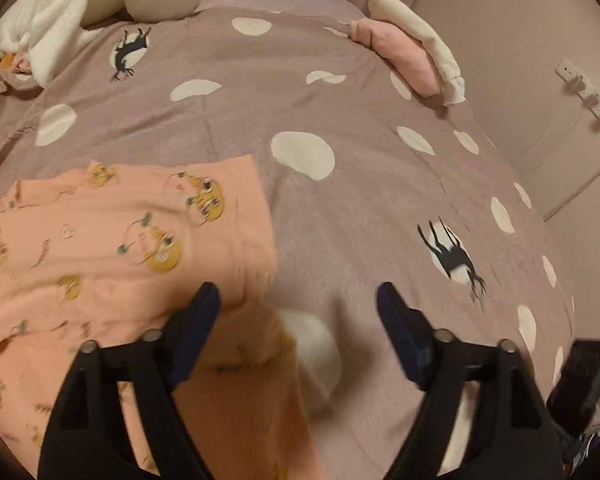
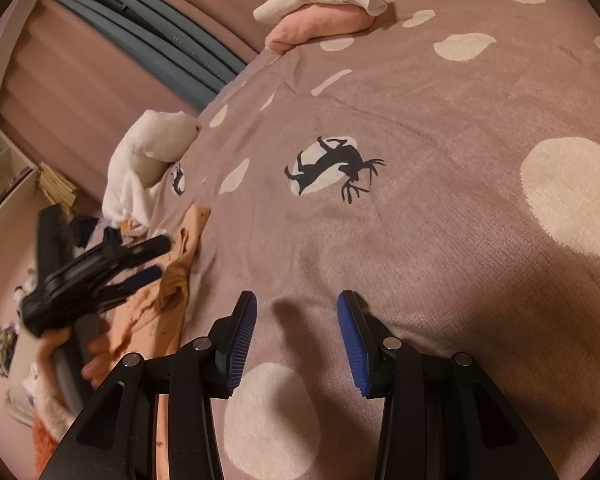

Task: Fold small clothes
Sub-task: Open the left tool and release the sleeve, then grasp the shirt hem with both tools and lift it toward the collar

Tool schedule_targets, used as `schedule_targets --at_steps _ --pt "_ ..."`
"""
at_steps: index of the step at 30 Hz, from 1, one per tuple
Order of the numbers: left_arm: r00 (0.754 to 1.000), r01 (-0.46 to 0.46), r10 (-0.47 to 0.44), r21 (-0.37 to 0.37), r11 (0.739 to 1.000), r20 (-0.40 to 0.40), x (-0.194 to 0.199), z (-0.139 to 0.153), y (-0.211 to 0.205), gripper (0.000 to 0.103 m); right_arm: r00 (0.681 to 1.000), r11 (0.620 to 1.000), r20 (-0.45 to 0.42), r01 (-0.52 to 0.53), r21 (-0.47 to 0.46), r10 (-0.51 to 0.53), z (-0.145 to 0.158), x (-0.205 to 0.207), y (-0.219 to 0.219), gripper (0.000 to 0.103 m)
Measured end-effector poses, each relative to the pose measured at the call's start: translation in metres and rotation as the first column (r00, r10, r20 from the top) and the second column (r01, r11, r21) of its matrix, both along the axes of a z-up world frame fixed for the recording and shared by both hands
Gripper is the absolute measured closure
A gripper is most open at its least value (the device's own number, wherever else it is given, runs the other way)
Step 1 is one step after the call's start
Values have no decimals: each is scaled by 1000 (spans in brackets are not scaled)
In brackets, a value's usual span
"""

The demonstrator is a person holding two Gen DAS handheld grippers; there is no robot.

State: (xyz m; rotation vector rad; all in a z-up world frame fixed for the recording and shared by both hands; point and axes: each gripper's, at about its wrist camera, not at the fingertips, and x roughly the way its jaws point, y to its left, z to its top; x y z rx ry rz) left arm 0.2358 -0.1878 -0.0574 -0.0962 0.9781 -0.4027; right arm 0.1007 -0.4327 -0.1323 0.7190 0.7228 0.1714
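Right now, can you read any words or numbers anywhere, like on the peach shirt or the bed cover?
No text is readable.
peach shirt: small script marks among the cartoon prints, too blurred to read.
bed cover: only dots and deer shapes, no words.
grey-blue bars: faint lettering, too small to read.

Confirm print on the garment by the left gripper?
Peach garment with small yellow cartoon figures; clearest in left wrist view.

We found no lettering, brand, number or sign that could be read. Small dark script marks sat on the peach cotton garment printed with yellow cartoon faces, toward nine o'clock in the left wrist view, but they were too blurred to make out.
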Motion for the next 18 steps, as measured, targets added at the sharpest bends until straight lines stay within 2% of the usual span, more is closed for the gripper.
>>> schedule_targets --at_steps 5,9,13,16,18 --pt "999 -41 40 -64 997 -21 -28 15 41 10 1000 998 6 0 -55 0 4 1 11 50" --pt "992 -128 129 10 992 -18 -58 17 100 9 1000 995 -18 4 -101 -6 11 2 22 39" --pt "973 -230 232 112 967 3 -95 9 167 9 998 991 -46 -41 -128 36 19 4 36 38" --pt "952 -295 304 133 946 -47 -129 -6 218 9 989 984 -43 -146 -102 143 26 1 54 38" --pt "940 -318 331 139 938 -83 -151 -16 245 9 973 965 -26 -230 -127 228 34 -9 74 38"
